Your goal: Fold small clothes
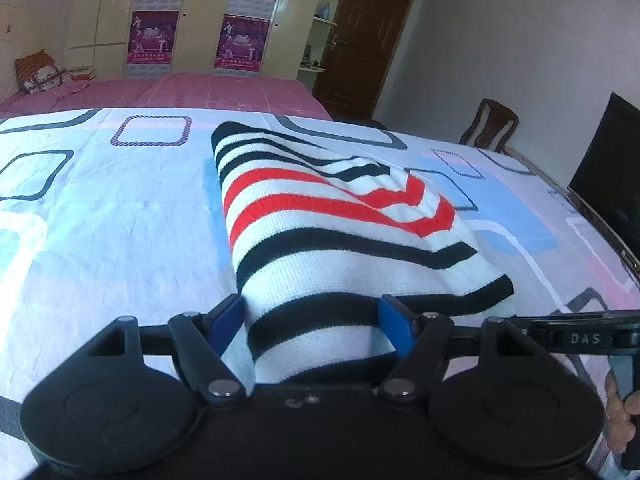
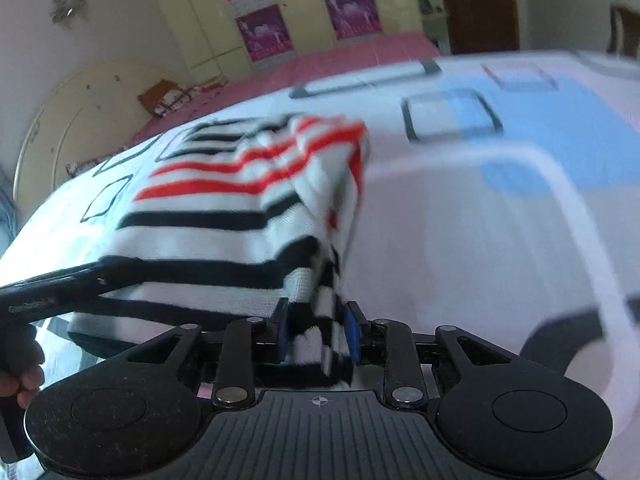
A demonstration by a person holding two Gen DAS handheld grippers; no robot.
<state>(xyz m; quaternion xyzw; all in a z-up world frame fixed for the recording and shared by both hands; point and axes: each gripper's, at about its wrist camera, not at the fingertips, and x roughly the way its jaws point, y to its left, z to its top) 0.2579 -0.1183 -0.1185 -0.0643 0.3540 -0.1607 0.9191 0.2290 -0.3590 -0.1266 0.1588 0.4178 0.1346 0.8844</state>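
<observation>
While clamped by the right hand-held gripper (image 2: 316, 334) (left (image 1: 312, 320) wide apart): one striped garment (image 1: 320, 216).

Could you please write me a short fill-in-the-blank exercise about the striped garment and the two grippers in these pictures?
1. The striped garment has black, white and ____ stripes.
2. The right gripper is ____ on a bunched edge of the garment.
3. The left gripper has its blue fingers spread ____ around the garment's near end.
4. The garment lies on a patterned ____.

Missing words: red; shut; open; bedsheet
</observation>
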